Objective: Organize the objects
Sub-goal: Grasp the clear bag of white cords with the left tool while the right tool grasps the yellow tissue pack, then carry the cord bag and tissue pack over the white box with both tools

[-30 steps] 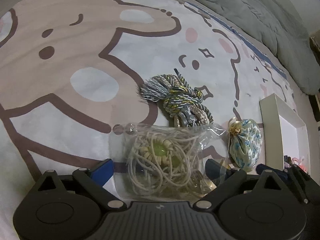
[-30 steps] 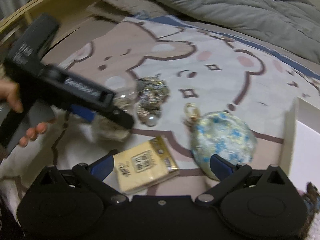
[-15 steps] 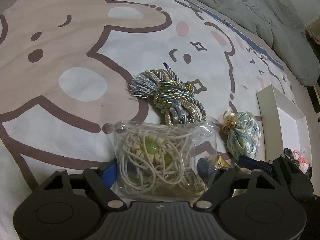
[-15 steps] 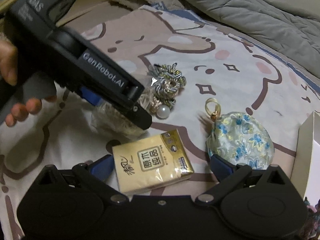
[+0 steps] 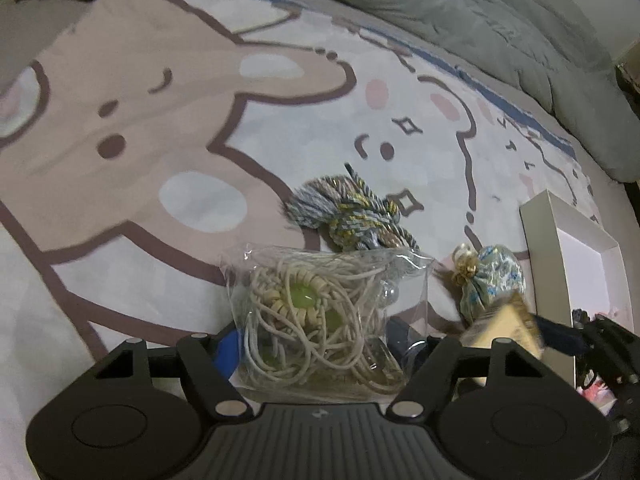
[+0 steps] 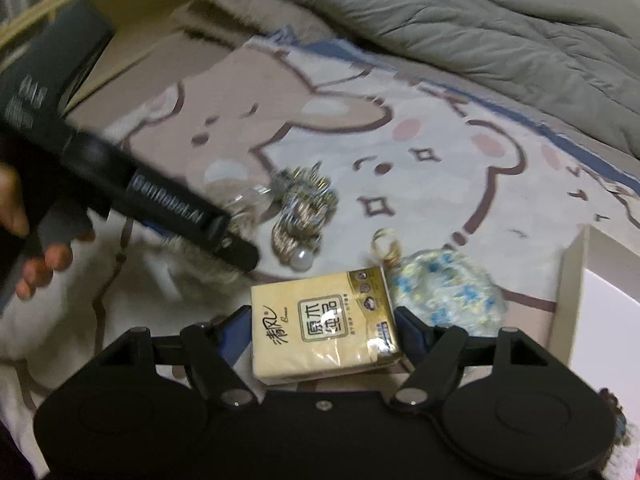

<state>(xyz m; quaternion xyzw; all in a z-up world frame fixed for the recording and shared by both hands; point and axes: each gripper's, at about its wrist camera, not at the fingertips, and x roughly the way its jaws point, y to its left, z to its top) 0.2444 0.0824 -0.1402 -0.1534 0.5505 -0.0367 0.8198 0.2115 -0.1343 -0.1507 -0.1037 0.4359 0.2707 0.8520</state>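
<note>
My left gripper (image 5: 316, 344) is shut on a clear plastic bag of cream cord with green beads (image 5: 320, 312), held just above the bedsheet. My right gripper (image 6: 324, 328) is shut on a yellow tissue pack (image 6: 324, 324) and holds it lifted. The tissue pack also shows blurred in the left wrist view (image 5: 504, 328). A blue-and-gold braided cord (image 5: 348, 216) lies beyond the bag. A blue floral pouch (image 5: 488, 280) lies to its right, also seen in the right wrist view (image 6: 448, 296). The left gripper shows in the right wrist view (image 6: 236, 248).
A white open box (image 5: 560, 248) stands at the right, its wall also in the right wrist view (image 6: 572, 280). A grey quilt (image 5: 460, 12) lies along the far side of the bed. Small colourful items (image 5: 596, 388) sit near the box's near end.
My right gripper has closed on the tissue pack and lifted it off the sheet. My left gripper has risen a little with the bag still in it.
</note>
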